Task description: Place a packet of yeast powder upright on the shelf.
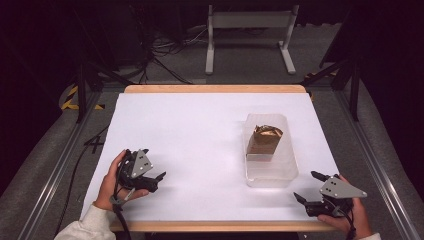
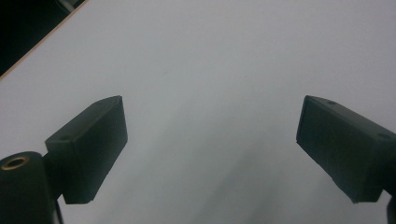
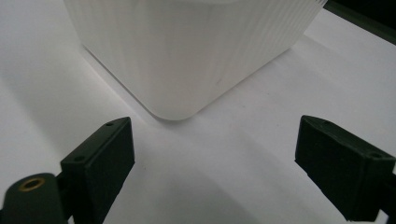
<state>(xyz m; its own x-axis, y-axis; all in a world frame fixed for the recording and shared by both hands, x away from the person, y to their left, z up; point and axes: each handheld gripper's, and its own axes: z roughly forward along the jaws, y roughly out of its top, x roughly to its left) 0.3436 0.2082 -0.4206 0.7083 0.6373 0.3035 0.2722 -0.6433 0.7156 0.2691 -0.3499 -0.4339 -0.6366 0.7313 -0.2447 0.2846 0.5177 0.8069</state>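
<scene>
A translucent plastic container, rectangular with rounded corners and faintly ribbed, frosted walls, stands on the right half of the bench, its long side running from near to far. Inside it, toward the far end, sits a small brown paper bag, upright, its top crumpled into glossy, creased folds. The bench has a smooth, matte white surface with a pale wooden edge showing along its far and near sides. The right hand-held gripper rests at the near right corner of the bench, just near of the container, its black, blocky jaws spread wide and holding nothing; in the right gripper view a rounded corner of the container stands close ahead, between the two jaws but apart from them. The left hand-held gripper lies at the near left, well apart from the container, its jaws likewise wide apart over bare white surface. Each bears a grey three-cornered metal plate on top.
</scene>
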